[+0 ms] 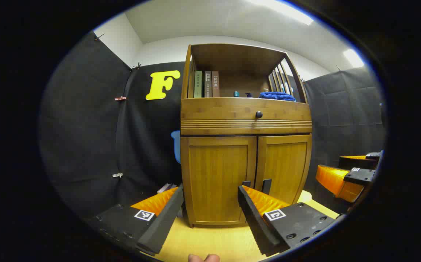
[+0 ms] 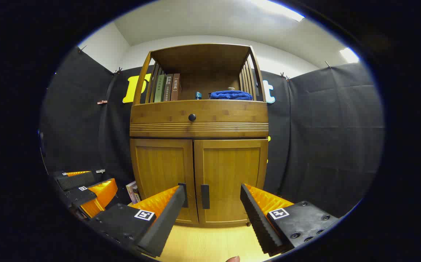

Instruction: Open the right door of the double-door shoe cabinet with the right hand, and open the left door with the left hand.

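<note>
**Both tongs open, cabinet doors shut**

Left tongs (image 1: 210,203) gaping wide, holding nothing, facing the left door (image 1: 217,180) just ahead. Right tongs (image 2: 213,205) likewise spread empty, fronting the right door (image 2: 230,180); door handles (image 2: 205,196) sitting between its fingers.

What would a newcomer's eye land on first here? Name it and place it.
The wooden shoe cabinet stands dead centre against the booth wall, both doors shut, their dark handles side by side at the middle seam. On its open top shelf sit upright books at left and a blue towel at right. Both grippers hover open before it.
</note>
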